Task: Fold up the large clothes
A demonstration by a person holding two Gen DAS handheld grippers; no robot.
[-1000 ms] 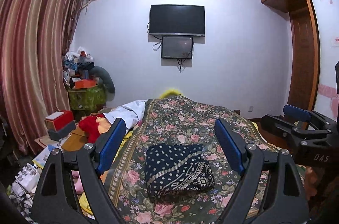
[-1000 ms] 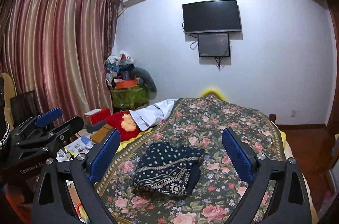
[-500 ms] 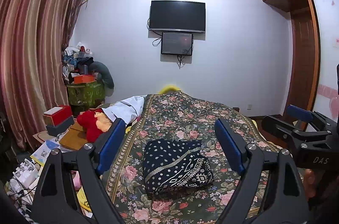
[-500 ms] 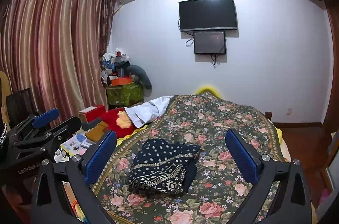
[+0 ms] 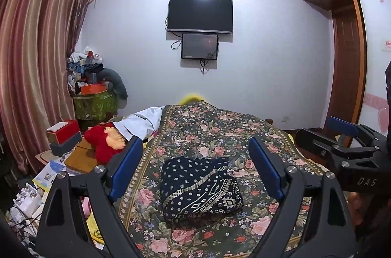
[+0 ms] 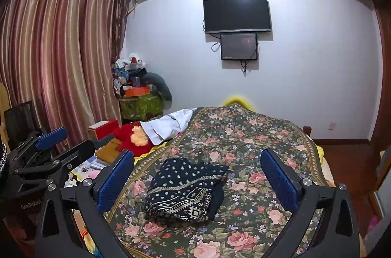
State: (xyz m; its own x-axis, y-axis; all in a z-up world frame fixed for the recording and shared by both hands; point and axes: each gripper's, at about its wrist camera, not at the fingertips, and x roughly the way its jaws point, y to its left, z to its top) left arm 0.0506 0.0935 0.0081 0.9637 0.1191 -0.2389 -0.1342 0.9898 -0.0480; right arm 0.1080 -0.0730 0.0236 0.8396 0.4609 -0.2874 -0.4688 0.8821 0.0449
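Observation:
A dark navy patterned garment point(image 5: 199, 187) lies folded into a compact bundle on the floral bedspread point(image 5: 220, 133); it also shows in the right wrist view point(image 6: 185, 189). My left gripper point(image 5: 195, 167) is open and empty, held above and short of the bundle. My right gripper point(image 6: 196, 177) is open and empty too, also above the bundle and apart from it. Each gripper shows at the edge of the other's view: the right one point(image 5: 342, 136), the left one point(image 6: 48, 143).
A red plush toy point(image 5: 105, 140) and a white cloth point(image 5: 141, 121) lie at the bed's left edge. Boxes and papers point(image 5: 63, 136) crowd the left side by the curtain point(image 5: 31, 62). A TV point(image 5: 200, 15) hangs on the far wall. A wooden wardrobe point(image 5: 347, 50) stands at the right.
Both grippers have pulled back and risen slightly from the bed, so the bundle sits a little lower in view. The jaws stay open and the garment has not moved.

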